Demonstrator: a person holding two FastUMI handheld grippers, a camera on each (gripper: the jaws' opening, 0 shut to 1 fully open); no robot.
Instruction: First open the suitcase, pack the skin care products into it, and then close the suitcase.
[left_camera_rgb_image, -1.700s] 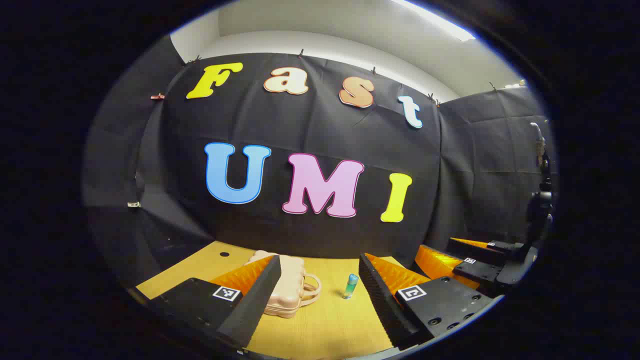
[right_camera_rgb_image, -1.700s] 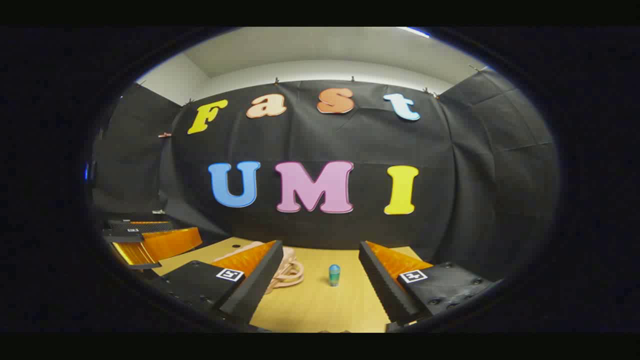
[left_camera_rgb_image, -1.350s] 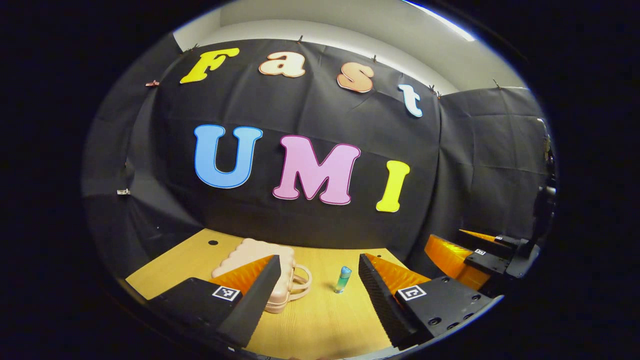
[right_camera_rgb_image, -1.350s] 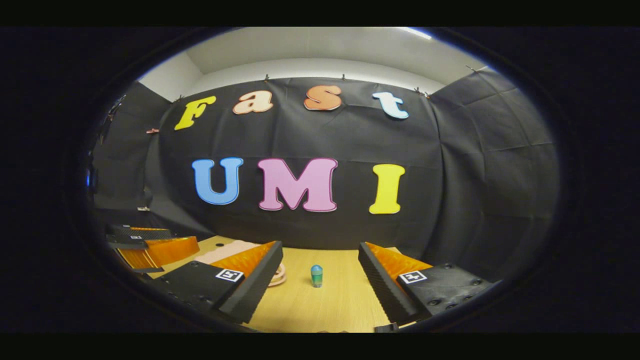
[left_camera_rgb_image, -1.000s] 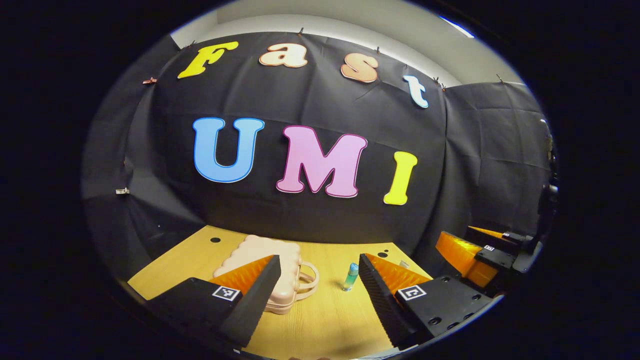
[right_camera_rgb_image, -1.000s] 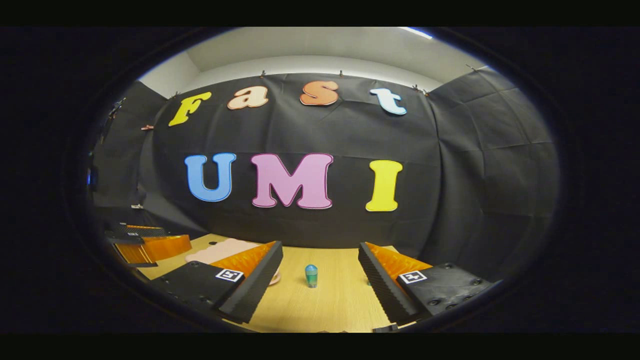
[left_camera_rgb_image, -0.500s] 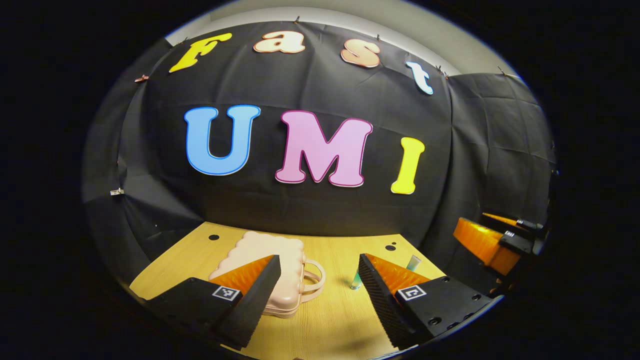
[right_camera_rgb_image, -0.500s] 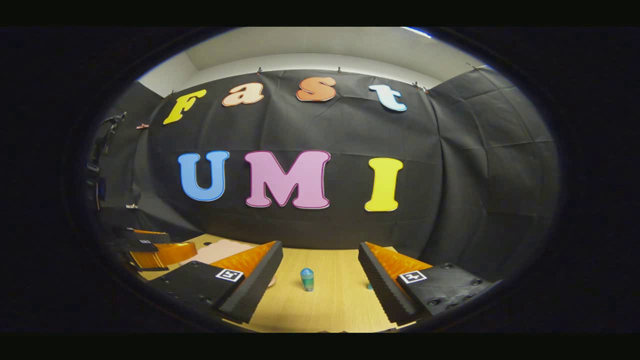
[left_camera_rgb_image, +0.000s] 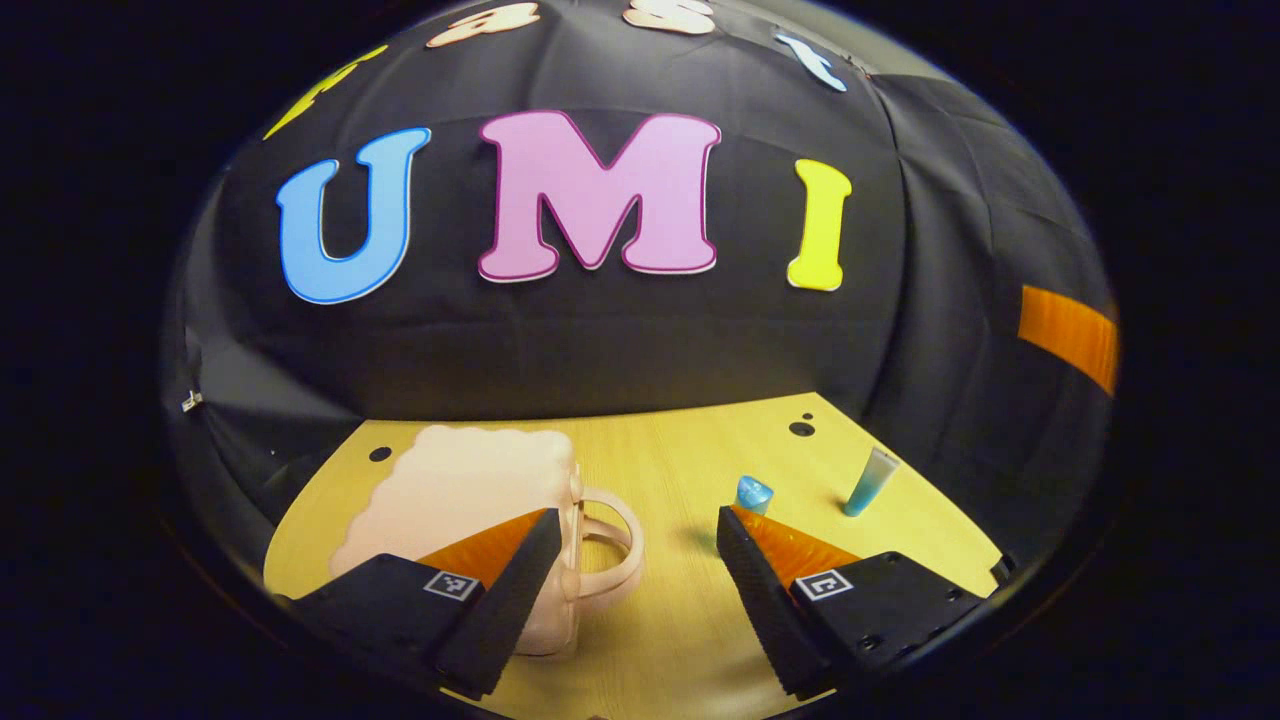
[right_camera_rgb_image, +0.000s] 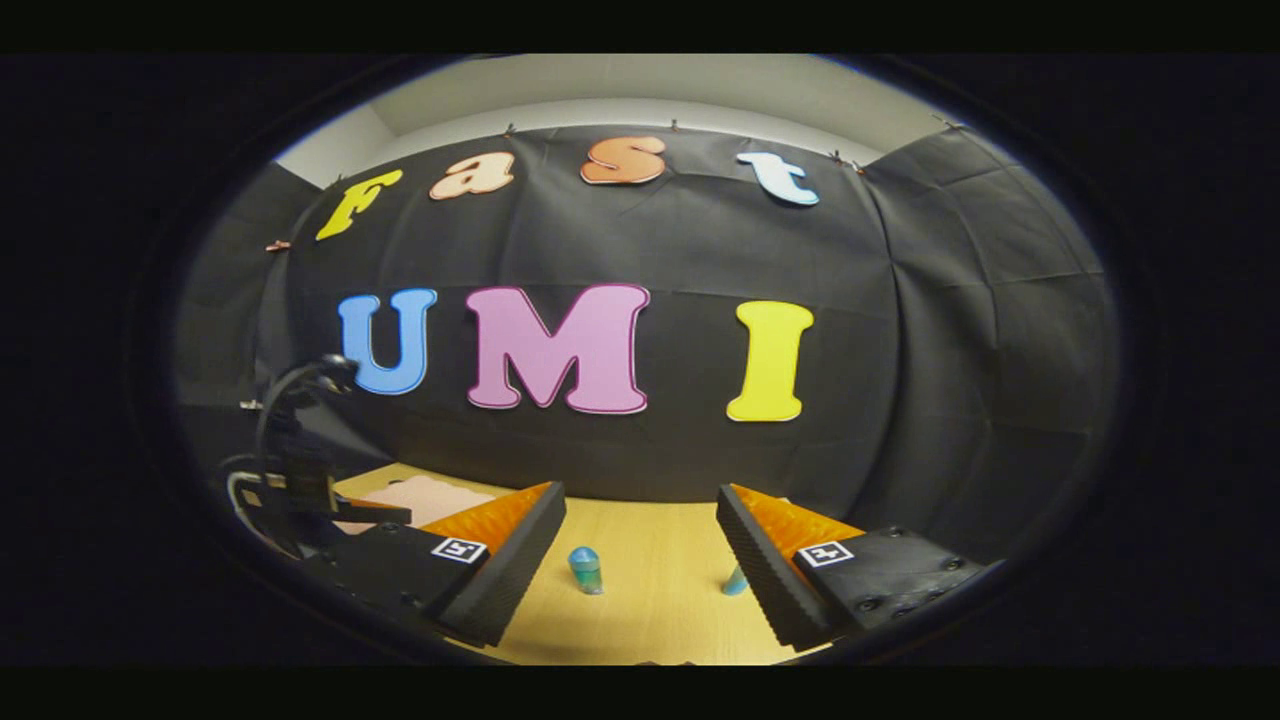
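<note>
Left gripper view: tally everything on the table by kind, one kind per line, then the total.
Pink suitcase, closed, lying flat: 1
Blue-green skin care containers: 2, a small capped bottle beside the left gripper's finger, and a tube farther right
Total: 3

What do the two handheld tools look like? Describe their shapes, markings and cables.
The left tool and right tool each have two wedge-shaped fingers with ribbed inner faces. Each finger base carries a small square black-and-white marker and round screw holes. In the right gripper view, dark looping cables crown the left tool.
</note>
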